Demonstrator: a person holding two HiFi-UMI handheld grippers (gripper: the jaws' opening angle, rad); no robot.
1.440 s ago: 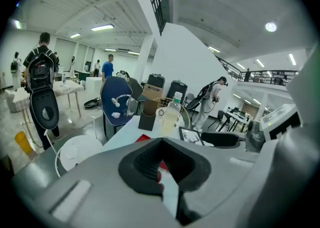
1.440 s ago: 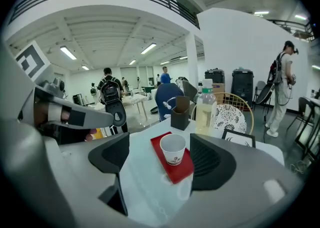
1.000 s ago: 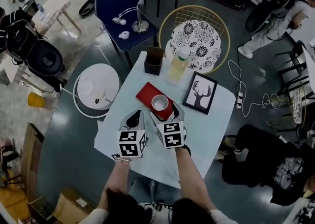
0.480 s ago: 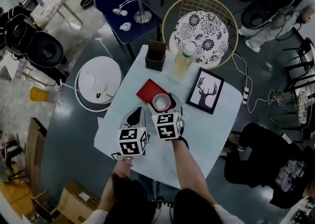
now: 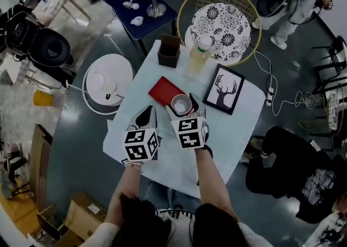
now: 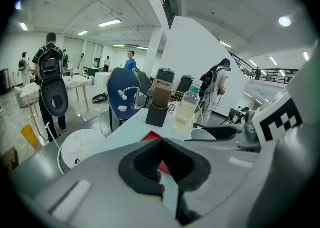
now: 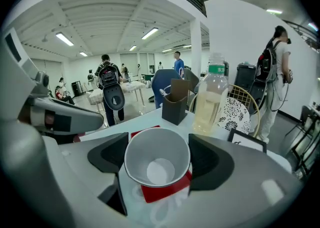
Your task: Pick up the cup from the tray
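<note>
1. Grip made: the right gripper (image 7: 158,153) has its jaws, which have just been closing, pressed on either side of the white cup (image 5: 181,103). The cup sits squarely between them, mouth up.
2. The red tray (image 5: 161,89) lies under and just beyond those jaws. Whether the cup's base has cleared it cannot be told, so the lift looks barely begun at best.
3. The left gripper (image 6: 167,168) hangs just beside the right one, jaws drawn together on nothing.
4. Left to do: raise the cup clear of the tray.
</note>
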